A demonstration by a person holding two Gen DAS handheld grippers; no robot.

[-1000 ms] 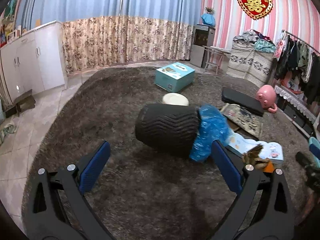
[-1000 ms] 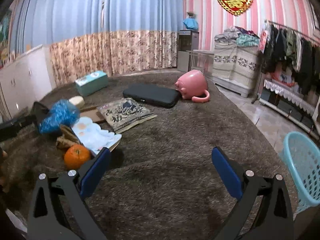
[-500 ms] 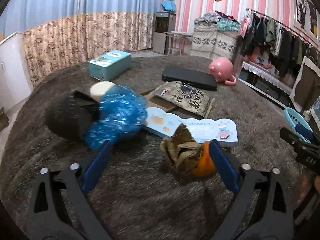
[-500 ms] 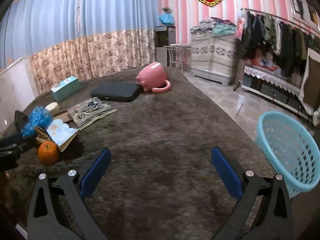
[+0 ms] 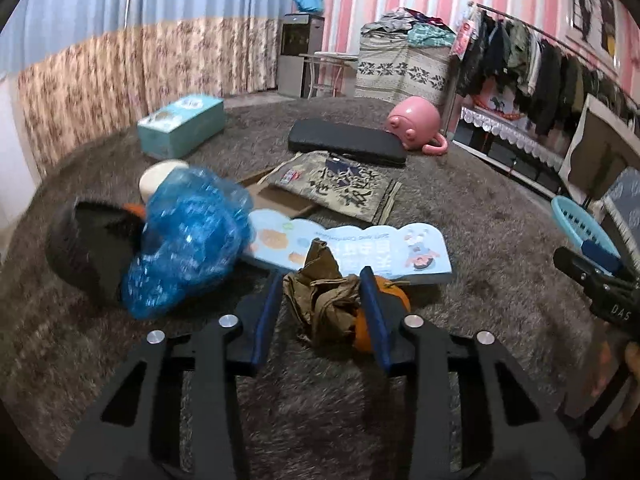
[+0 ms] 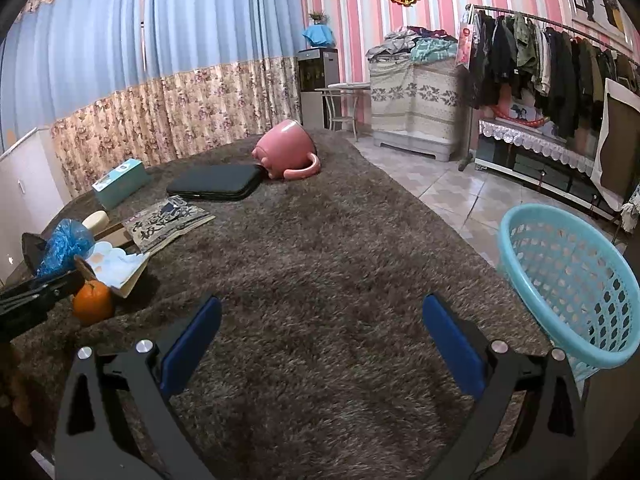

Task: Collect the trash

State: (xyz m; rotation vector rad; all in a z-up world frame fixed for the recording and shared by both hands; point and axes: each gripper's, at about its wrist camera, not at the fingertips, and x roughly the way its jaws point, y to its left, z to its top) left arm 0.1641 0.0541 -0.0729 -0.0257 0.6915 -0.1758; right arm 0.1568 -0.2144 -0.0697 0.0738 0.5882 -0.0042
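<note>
Left claw (image 5: 324,312) low over the brown shag carpet (image 5: 480,216), its jaws closing around a crumpled brown paper wad (image 5: 324,300); the wad sits between the 2 blue pads, which stand at its sides, though firm contact cannot be confirmed. Wad lies on the carpet, touching an orange (image 5: 390,312) on its right and just in front of a light-blue picture book (image 5: 384,248). Left of the wad: a crinkled blue plastic bag (image 5: 188,240) bulging from a black bin (image 5: 84,248) tipped on its side, with a cream round lid (image 5: 156,172) behind it. Farther back: a patterned paper bag (image 5: 344,184) lying flat, a black pad (image 5: 344,140), a pink pig-shaped pot (image 5: 412,124) on its side, a teal box (image 5: 180,124). Right claw (image 6: 320,340) hangs over bare carpet, jaws spread wide, nothing between them. A light-blue mesh basket (image 6: 568,272) stands at the carpet's right edge, close beside the right claw and well apart from the wad. From the right view the left claw's black frame reaches in at the left margin, next to the orange; the wad itself is hidden there. Blue and floral curtains (image 6: 140,80) and a clothes rack (image 6: 540,60) line the walls.
</note>
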